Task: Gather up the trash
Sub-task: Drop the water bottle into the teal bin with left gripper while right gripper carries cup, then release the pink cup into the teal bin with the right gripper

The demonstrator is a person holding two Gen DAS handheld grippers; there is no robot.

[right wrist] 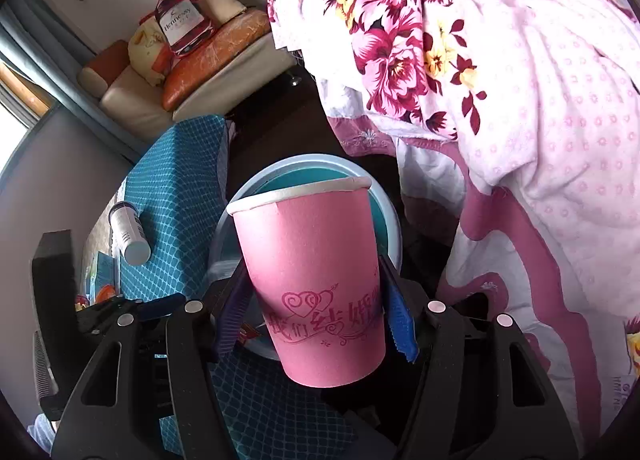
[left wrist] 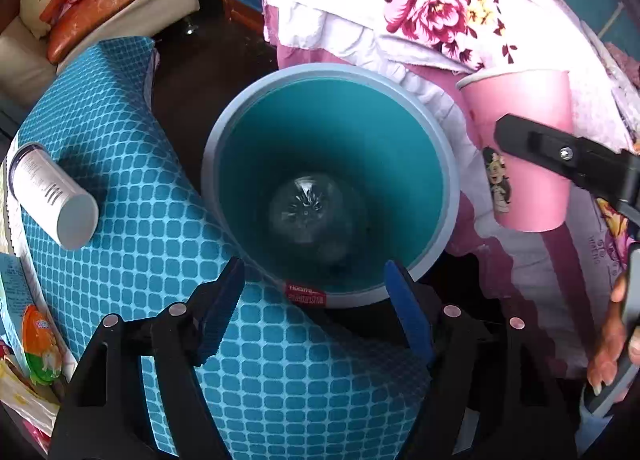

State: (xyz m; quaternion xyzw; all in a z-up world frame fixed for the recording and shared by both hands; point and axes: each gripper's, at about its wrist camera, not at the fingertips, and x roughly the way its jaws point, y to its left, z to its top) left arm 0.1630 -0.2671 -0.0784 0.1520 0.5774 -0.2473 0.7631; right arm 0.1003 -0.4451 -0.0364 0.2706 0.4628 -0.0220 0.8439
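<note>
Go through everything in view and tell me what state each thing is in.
Pink paper cup: upright, clamped in the right tool, beside the bin.
Trash bin: uncovered, clear plastic bottle at the bottom.
Left tool: open, holding nothing.
White canister: lying on its side.

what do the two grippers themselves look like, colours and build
Both are black plastic two-finger clamps with angular linkage arms and round silver pivot pins. The left gripper has blue ridged pads on its fingers. The right gripper carries the same ridged pads, one blue and one looking more purple. No cables show.
</note>
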